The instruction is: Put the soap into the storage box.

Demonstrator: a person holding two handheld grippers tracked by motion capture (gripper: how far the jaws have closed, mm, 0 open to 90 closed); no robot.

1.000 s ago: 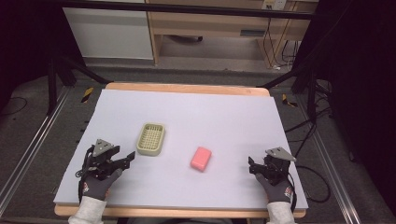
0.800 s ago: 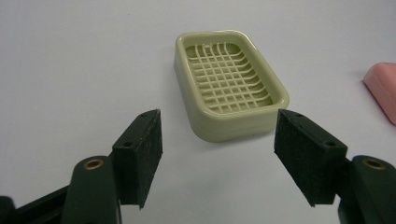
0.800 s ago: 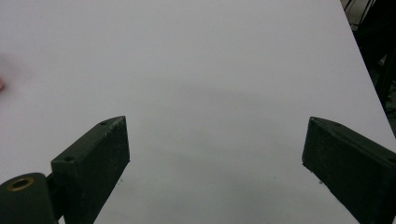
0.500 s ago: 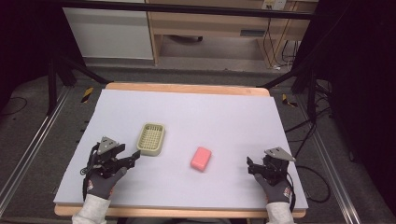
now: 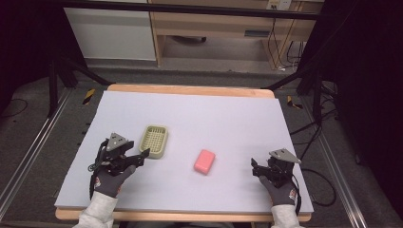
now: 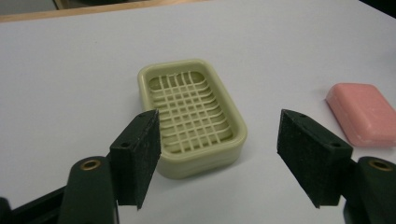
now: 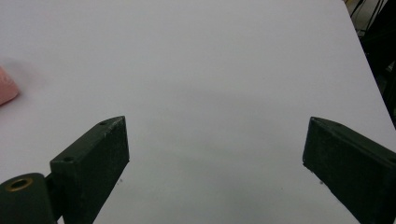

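soap dish approach: left gripper open and lined up, nothing held

the soap dish (image 5: 155,141) sits on the left half of the table (image 5: 237,114), nearer the front edge than the back, well clear of every edge. the pink soap bar (image 5: 205,161) lies apart from it toward the centre front. the left gripper (image 5: 142,156) hovers just beside the dish's near end; in the left gripper view its jaws have just been opening and stand about half open, pads either side of the dish's near end (image 6: 191,116), no contact, nothing held. the right gripper (image 5: 254,166) rests near the front right corner, jaws wide, holding nothing.

judgement: dish looks like light, rigid plastic with a smooth, likely slippery rim and slotted floor. best hold is across the short width, on the two long walls.
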